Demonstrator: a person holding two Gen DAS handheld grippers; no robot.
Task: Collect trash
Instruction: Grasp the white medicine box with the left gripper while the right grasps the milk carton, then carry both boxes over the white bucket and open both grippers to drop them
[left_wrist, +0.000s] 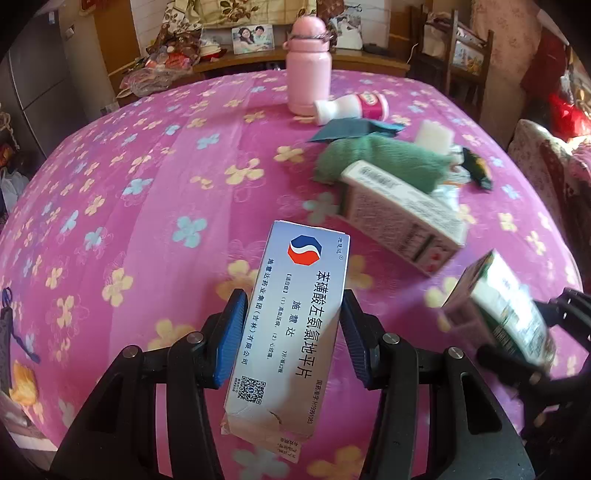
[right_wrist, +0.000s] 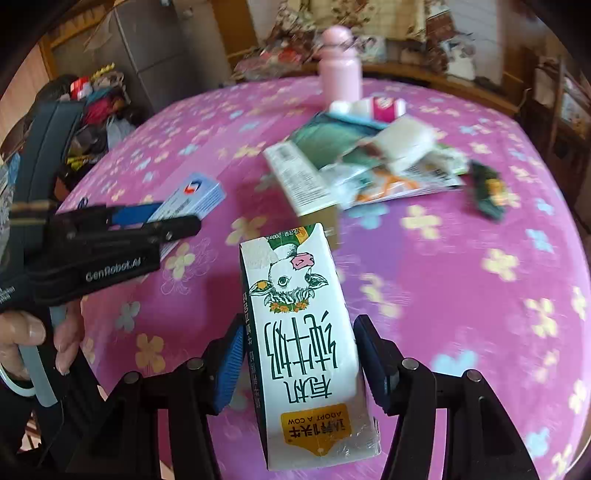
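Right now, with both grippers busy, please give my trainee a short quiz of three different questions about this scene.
1. True or false: the left gripper holds the green-and-white cow-print milk carton.
2. The tall pink metal bottle stands: A) upright B) on its side.
3. Fill in: the small white plastic drink bottle with pink label lies beside the pink ____.

Key: 1 false, it holds the pale blue cardboard medicine box. 2 A. 3 bottle.

The magenta tablecloth (left_wrist: 147, 155) carries yellow, blue and white flowers; the near pale-blue medicine box (left_wrist: 288, 325) bears a red-and-blue octagon; the white milk carton (right_wrist: 306, 343) shows green edging and a yellow label; far off is a pink bottle (left_wrist: 308, 70)
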